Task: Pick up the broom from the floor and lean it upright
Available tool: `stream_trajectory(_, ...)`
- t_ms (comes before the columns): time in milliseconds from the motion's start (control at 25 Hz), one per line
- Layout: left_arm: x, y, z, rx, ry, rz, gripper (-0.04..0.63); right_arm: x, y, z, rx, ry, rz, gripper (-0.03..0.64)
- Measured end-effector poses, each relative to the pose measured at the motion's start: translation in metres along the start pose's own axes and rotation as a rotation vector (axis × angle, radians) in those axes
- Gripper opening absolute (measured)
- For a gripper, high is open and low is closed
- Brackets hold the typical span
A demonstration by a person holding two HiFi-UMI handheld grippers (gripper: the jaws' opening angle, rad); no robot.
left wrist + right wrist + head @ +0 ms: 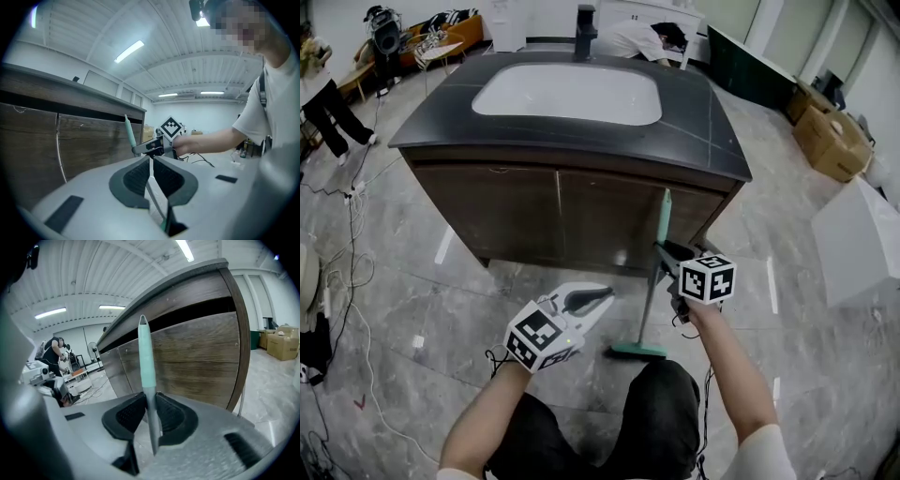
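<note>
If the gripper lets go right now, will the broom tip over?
Probably: the broom is tall and thin with a small head, and only the right gripper steadies it. Its top isn't clearly resting on the cabinet. The shaft looks straight, so likely stiff.

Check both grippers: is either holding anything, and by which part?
The right gripper is shut on the broom, clamping the grey shaft just below its teal top grip. The left gripper is shut and holds nothing.
</note>
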State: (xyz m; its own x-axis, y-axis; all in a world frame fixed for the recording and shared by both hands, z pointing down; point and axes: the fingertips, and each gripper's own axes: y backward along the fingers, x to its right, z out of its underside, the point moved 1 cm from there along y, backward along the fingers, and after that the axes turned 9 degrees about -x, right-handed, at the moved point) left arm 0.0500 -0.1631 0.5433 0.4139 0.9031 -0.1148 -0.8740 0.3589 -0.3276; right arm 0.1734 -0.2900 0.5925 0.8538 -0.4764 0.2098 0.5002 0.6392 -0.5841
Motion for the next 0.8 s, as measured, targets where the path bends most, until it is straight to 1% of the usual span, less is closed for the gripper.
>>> stream_trajectory(160,-0.005,0.002,0.008,0.004,-0.020,-0.007,0.012,0.013,-0.008,-0.003,0.018,-0.003,0.064,0.080)
stream_trajectory(280,-0.008,0.004,0.012,0.012,0.001,0.000,0.012,0.022,-0.012,-0.004,0.026,0.002,0.108,0.080)
stream_trajectory(400,-0.011,0.010,0.011,0.046,0.016,-0.014,0.012,0.029,-0.014,-0.005,0.036,-0.003,0.134,0.080)
stream_trajectory(480,-0.011,0.013,0.016,0.047,0.016,-0.023,0.012,0.030,-0.015,-0.003,0.040,-0.004,0.148,0.085)
stream_trajectory(600,-0.012,0.018,0.019,0.040,0.016,-0.025,0.012,0.031,-0.019,-0.005,0.040,0.004,0.162,0.131)
stream_trajectory(680,-0.013,0.020,0.020,0.042,0.020,-0.028,0.012,0.031,-0.022,-0.007,0.038,0.013,0.172,0.142)
stream_trajectory(800,-0.012,0.021,0.025,0.023,0.008,-0.030,0.011,0.029,-0.024,-0.007,0.033,0.033,0.187,0.167)
